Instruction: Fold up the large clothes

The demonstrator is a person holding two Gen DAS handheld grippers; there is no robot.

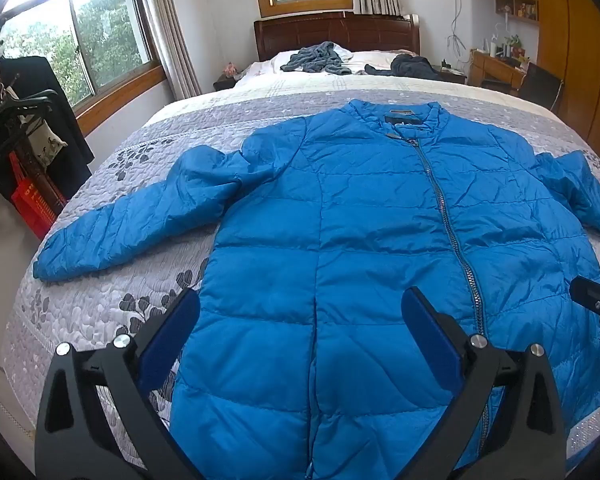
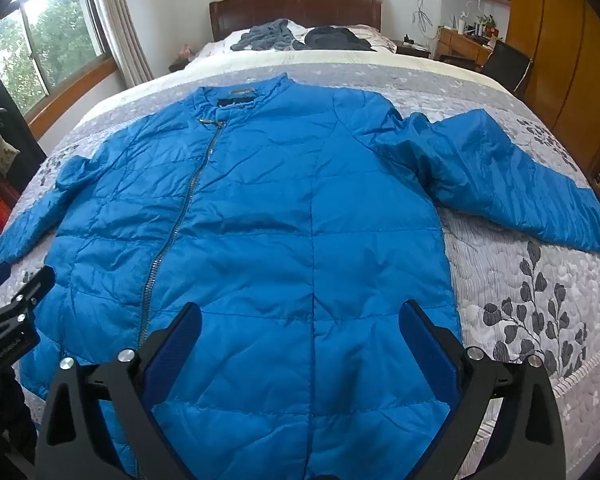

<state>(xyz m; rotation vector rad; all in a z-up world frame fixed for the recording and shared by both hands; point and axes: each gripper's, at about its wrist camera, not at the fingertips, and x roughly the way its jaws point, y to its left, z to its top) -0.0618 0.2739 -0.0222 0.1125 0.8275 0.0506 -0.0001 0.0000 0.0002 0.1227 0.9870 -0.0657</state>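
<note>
Left gripper (image 1: 300,312): jaws spread wide, blue pads facing each other, nothing between them; held above the lower left panel of the jacket, clear of the fabric.

Right gripper (image 2: 300,316): jaws spread wide, empty; held above the lower right panel of the jacket. Its black frame also shows at 3 o'clock in the left wrist view.

Blue puffer jacket (image 1: 380,220): quilted, front up, spread flat and unfolded across the foot half of the bed. Collar at 12 o'clock from both grippers, hem toward 6 o'clock, partly hidden behind the gripper frames.

Zipper (image 1: 448,220): metal, closed along its visible length, running from the collar on a slant toward the hem.

Left sleeve (image 1: 132,224): stretched outward, cuff at 9 o'clock in the left wrist view, resting on the bedspread.

Right sleeve (image 2: 512,176): stretched outward toward 3 o'clock in the right wrist view, cuff near the bed edge.

Bedspread (image 2: 540,300): grey and white, quilted, dark leaf print; lies under the jacket.

Grey garment (image 1: 316,58) and dark garment (image 1: 412,66): crumpled at the head of the bed, 12 o'clock, well apart from the jacket.

Headboard (image 1: 336,32): dark wood, behind both garments.

Windows (image 1: 80,40): at 10 and 12 o'clock, trees outside.

Red crate (image 1: 34,208): on the floor at 9 o'clock, beside the bed.
</note>
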